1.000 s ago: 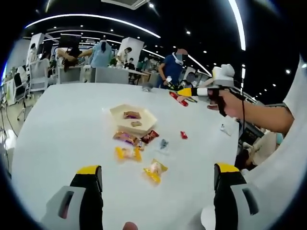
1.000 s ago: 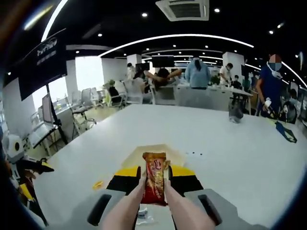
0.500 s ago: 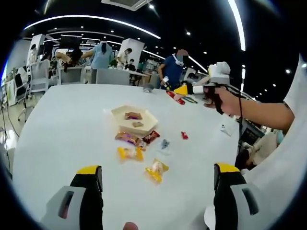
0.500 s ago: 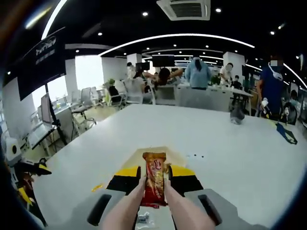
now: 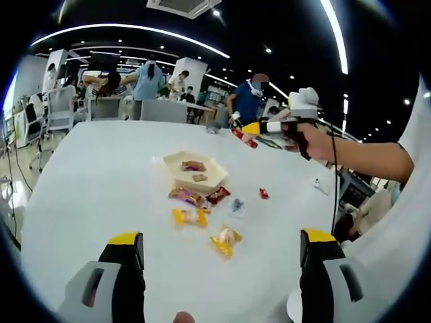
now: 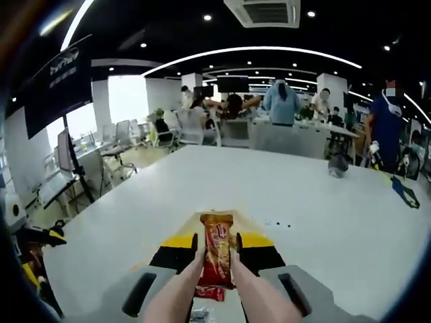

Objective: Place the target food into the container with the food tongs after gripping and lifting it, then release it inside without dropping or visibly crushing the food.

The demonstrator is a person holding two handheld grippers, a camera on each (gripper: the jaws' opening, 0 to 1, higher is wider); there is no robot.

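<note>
My right gripper is shut on a pair of flesh-coloured food tongs, and the tongs pinch an upright red-orange snack packet. In the left gripper view a hand holds that right gripper high above the table's far side, with the packet hanging at its tip. A beige hexagonal container below it holds two snacks. My left gripper is open, nothing between its jaws, low over the near table.
Loose wrapped snacks lie in front of the container: a purple-orange one, a red one and yellow ones. A red packet lies below the tongs. People stand at desks beyond the white table.
In the left gripper view the right gripper with its packet has drifted left, closer over the container. The grip on the packet is unchanged. My left gripper stays open.
</note>
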